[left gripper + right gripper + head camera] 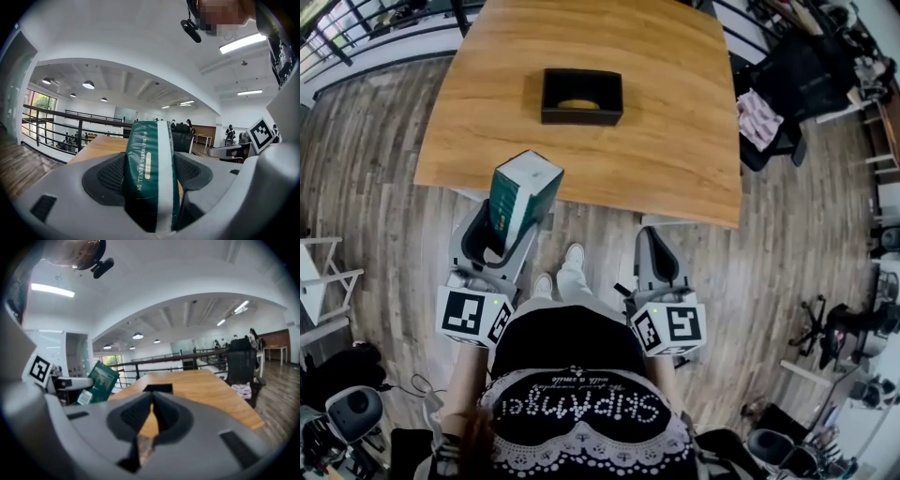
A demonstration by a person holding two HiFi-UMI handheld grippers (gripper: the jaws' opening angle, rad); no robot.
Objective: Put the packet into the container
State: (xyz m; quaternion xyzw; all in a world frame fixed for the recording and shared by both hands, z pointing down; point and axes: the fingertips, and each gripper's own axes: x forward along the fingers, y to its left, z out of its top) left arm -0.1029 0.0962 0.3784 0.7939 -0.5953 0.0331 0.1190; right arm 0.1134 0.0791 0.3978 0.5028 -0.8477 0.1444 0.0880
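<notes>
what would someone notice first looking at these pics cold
The green packet stands out first, clamped in the left hand-held gripper by the near edge of the wooden table. Next comes the black container around the table's middle, open-topped with something yellowish inside. The right hand-held gripper is shut and empty.

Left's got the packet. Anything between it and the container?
Nothing visible. The left gripper is shut on the packet by the front edge of the table; only bare wood lies between it and the open-topped container. A yellowish item sits inside. The right gripper is shut, empty, off that path.
</notes>
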